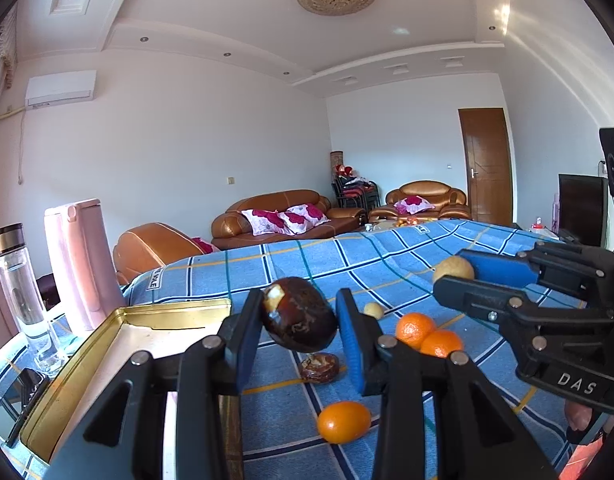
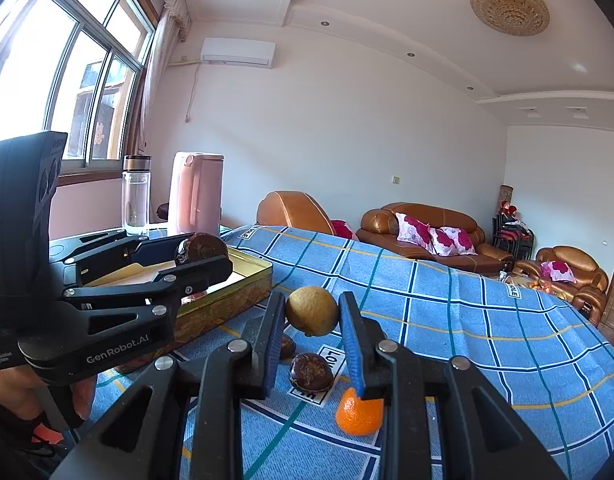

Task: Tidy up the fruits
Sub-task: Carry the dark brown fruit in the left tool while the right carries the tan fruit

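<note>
Dark fruit (image 1: 297, 314) clamped in left jaws; tan fruit (image 2: 311, 310), perhaps lemon, in right.

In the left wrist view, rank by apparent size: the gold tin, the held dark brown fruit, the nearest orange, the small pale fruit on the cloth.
1. gold tin
2. dark brown fruit, though nearness to the camera enlarges it
3. nearest orange
4. small pale fruit, farther away

I've got my left gripper (image 1: 299, 330) clamped on a dark brown fruit (image 1: 298, 314), lifted beside the open gold tin (image 1: 119, 344). My right gripper (image 1: 453, 270) pinches a tan fruit (image 1: 453, 269). Oranges (image 1: 415, 329) sit on the blue checked cloth (image 1: 307, 258).
</note>
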The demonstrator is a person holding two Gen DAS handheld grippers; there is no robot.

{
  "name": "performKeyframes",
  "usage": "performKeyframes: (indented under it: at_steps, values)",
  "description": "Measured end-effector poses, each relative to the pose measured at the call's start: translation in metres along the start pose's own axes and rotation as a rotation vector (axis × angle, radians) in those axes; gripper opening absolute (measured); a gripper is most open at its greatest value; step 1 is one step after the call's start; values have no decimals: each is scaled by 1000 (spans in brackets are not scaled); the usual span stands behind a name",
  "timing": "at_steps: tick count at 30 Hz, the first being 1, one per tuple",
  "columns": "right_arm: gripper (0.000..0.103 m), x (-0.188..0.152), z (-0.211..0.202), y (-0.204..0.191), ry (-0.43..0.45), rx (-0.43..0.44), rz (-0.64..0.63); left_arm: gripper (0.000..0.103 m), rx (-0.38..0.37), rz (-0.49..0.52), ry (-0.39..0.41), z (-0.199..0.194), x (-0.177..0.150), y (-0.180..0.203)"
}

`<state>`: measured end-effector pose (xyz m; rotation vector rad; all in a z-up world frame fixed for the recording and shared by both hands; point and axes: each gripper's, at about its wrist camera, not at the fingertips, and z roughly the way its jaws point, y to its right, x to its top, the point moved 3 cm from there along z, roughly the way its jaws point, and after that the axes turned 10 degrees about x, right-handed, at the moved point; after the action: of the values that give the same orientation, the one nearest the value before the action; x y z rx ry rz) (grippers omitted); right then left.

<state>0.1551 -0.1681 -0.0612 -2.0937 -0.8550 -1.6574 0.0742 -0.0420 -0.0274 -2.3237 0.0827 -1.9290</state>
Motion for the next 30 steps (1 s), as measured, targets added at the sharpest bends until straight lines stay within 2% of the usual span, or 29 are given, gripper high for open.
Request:
performKeyframes:
  at_steps: [30]
  values:
    - [29, 38, 55, -52, -35, 139, -99, 38, 146, -90, -86, 5, -14, -71]
